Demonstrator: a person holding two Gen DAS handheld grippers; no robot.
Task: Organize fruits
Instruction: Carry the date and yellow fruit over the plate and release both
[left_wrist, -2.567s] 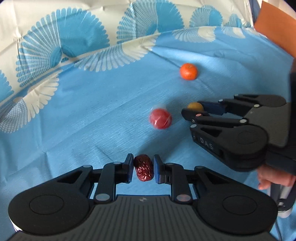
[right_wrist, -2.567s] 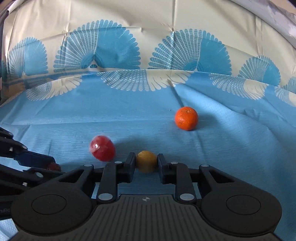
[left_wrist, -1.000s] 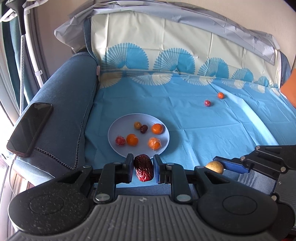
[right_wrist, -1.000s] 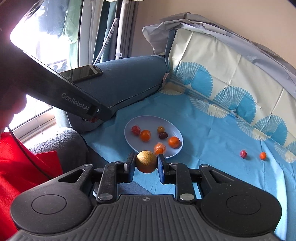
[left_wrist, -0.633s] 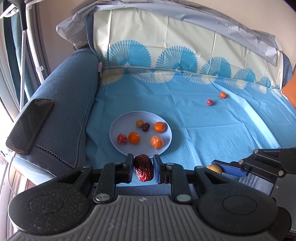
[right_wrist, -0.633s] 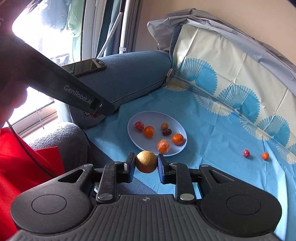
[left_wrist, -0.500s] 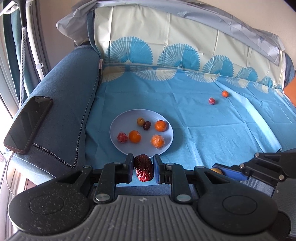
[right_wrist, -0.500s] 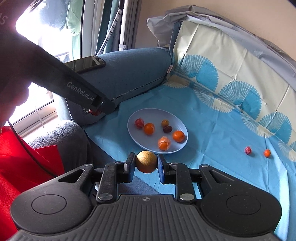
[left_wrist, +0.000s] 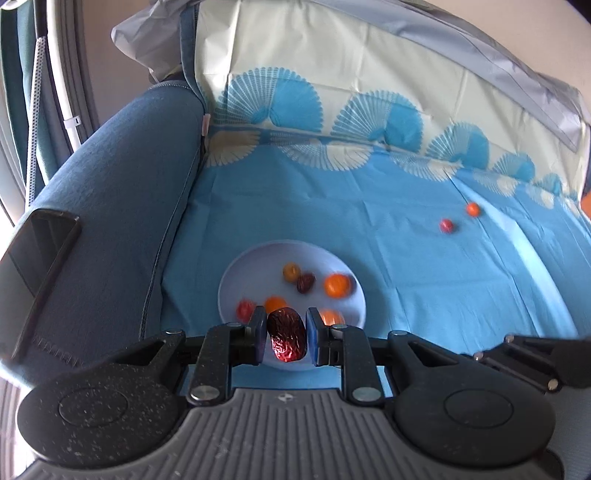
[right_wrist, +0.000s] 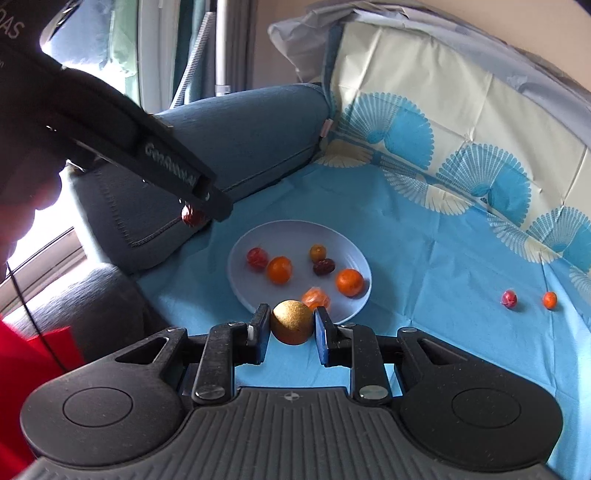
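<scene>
The plate (left_wrist: 347, 275) is now seen nearer, at lower centre. A red date (left_wrist: 287, 339) is clamped by the left gripper (left_wrist: 285, 341), a longan (right_wrist: 291, 322) by the right gripper (right_wrist: 290, 332); delivery is under way, and release over the plate is called for next.

Sofa seat, covered by a blue cloth (right_wrist: 443, 280) with a fan-pattern border running up the backrest. On the cloth: one pale blue plate (right_wrist: 240, 273) near the left armrest (left_wrist: 122, 206), holding six small fruits; one red fruit (right_wrist: 509, 298) and one small orange fruit (right_wrist: 549, 300), close together toward the right back. On the armrest: a dark phone (left_wrist: 37, 254).
</scene>
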